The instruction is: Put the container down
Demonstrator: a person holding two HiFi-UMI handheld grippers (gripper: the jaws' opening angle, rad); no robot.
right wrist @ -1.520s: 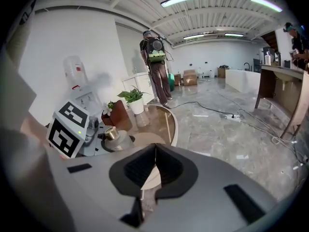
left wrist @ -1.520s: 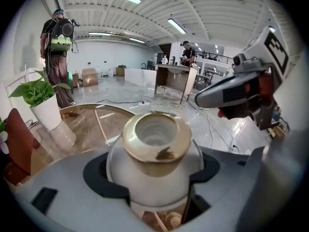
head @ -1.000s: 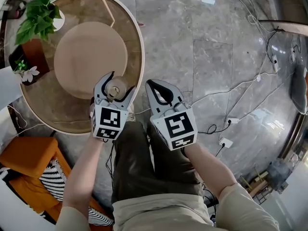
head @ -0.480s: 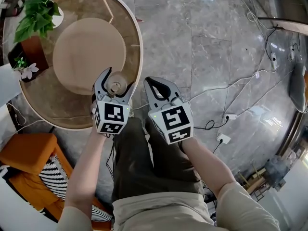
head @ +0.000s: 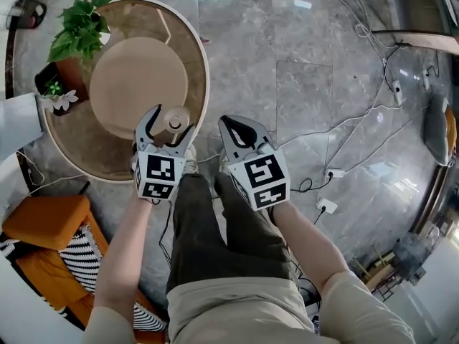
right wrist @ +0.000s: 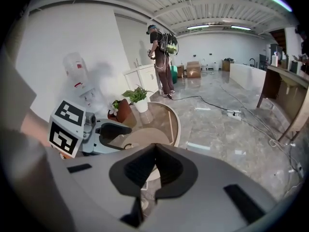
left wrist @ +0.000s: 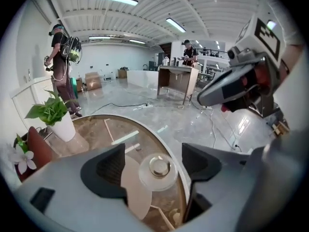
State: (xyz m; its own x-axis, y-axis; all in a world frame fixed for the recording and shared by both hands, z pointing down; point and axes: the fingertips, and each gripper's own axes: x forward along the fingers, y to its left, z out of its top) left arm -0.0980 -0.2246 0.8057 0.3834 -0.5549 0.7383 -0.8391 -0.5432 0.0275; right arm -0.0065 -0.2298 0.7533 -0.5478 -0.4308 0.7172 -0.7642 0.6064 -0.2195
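My left gripper had its jaws just opening wide, empty above the white gold-rimmed round container, which stood on the glass counter. Looked placed; next I'd only pull clear.

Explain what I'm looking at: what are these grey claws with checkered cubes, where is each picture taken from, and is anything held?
There is no robot: a person holds a two-jaw gripper in each hand, and the marker cubes are parts of those grippers. The head view comes from a camera on the person's head, looking steeply down. The other two come from cameras riding on the grippers, looking along their jaws. The left gripper hangs over the edge of a round glass table. Its jaws have just been opening; the small white container with a gold top shows between them, untouched, standing on the glass. The right gripper is shut and empty, so nothing is held. A potted plant stands at the table's far edge.
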